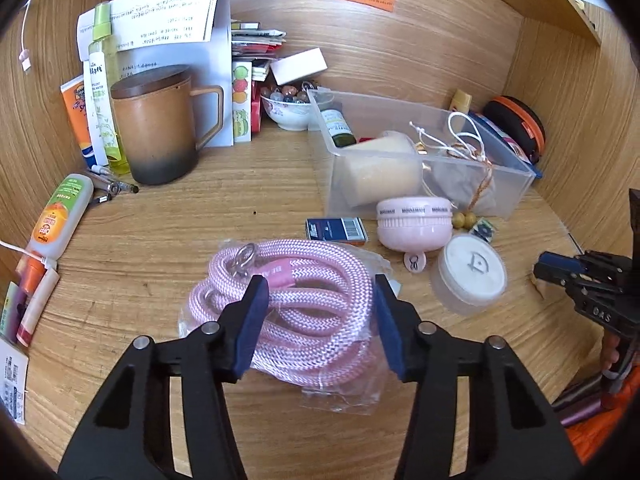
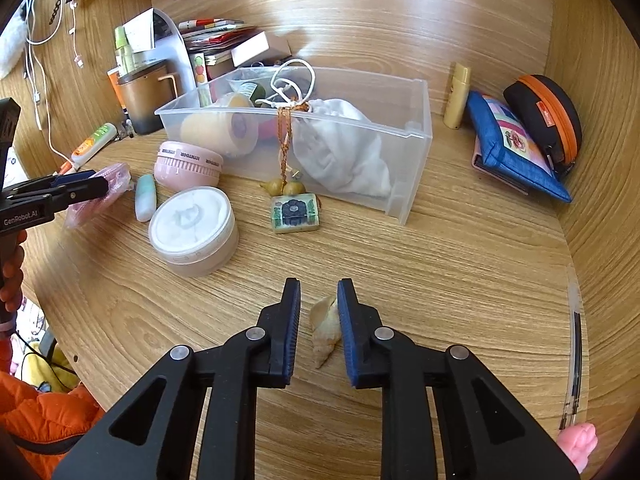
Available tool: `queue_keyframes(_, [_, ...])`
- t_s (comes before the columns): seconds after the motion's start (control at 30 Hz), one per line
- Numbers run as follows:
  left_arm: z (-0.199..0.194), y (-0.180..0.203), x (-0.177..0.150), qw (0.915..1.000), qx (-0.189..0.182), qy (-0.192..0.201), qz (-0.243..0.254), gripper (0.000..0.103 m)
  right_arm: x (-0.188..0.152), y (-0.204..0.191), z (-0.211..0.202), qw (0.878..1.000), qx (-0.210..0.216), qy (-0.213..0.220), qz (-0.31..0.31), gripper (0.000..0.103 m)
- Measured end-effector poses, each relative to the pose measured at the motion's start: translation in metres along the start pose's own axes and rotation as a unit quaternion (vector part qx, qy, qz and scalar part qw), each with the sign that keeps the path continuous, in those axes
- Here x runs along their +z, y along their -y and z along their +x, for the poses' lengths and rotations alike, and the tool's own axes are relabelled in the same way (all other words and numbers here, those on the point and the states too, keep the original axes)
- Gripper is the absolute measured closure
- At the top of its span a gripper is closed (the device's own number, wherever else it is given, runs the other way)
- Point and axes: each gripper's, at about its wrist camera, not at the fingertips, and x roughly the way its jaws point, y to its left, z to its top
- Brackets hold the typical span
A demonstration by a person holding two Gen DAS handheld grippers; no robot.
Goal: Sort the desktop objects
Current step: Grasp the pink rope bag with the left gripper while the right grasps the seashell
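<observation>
Pinching the bagged pink rope [image 1: 304,312] with my left gripper [image 1: 320,316], jaws closed onto the coil's sides, lifting it for the clear bin [image 1: 516,184] behind. Right view: my right gripper [image 2: 319,328] is nearly closed, holding the small seashell [image 2: 323,330] just above the desk [image 2: 460,280], bin-bound too, I reckon.

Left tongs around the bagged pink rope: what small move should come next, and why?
Probably lift the bagged pink rope and carry it toward the clear bin. The left tongs are closed on the bundle's sides, the bin is open-topped just beyond, and it already holds other sorted items.
</observation>
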Motion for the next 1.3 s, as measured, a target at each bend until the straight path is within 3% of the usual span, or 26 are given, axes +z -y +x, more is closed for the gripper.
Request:
queue_keyframes(0.27, [-0.016,-0.009,-0.023,0.9982,0.042,-0.031,0.031,0.051,0.002,-0.001,0.001,1.000,0.007,0.003,-0.010,0.086])
queue_keyframes(0.4, [-0.030,-0.021,-0.023,0.9988,0.040,-0.029,-0.006,0.050,0.005,-0.003,0.003,1.000,0.014,0.006,-0.015,0.086])
queue_keyframes(0.53, [-0.031,-0.022,-0.015,0.9979,0.040,-0.016,-0.049,0.023,0.007,-0.003,0.006,1.000,0.024,0.008,-0.017,0.086])
queue_keyframes(0.67, [-0.013,-0.021,-0.009,0.9910,0.097,-0.036,-0.085,0.009,0.007,-0.001,0.005,0.999,0.031,0.014,-0.021,0.086])
queue_keyframes(0.77, [0.005,-0.027,-0.010,0.9799,0.139,-0.064,-0.128,0.006,0.008,0.003,0.004,0.999,0.038,0.021,-0.020,0.086])
queue_keyframes(0.87, [0.016,-0.033,-0.010,0.9736,0.133,-0.075,-0.170,0.004,0.009,0.009,0.003,0.998,0.047,0.029,-0.017,0.086])
queue_keyframes(0.97, [0.027,-0.034,-0.007,0.9688,0.149,-0.090,-0.177,0.003,0.010,0.011,0.003,0.998,0.053,0.034,-0.016,0.086])
queue_keyframes(1.2, [0.042,-0.030,-0.002,0.9694,0.189,-0.081,-0.135,0.003,0.012,0.016,0.006,0.997,0.063,0.037,-0.020,0.086])
queue_keyframes(1.3, [0.039,-0.033,-0.001,0.9720,0.187,-0.067,-0.125,0.012,0.014,0.015,0.006,0.997,0.061,0.038,-0.024,0.086])
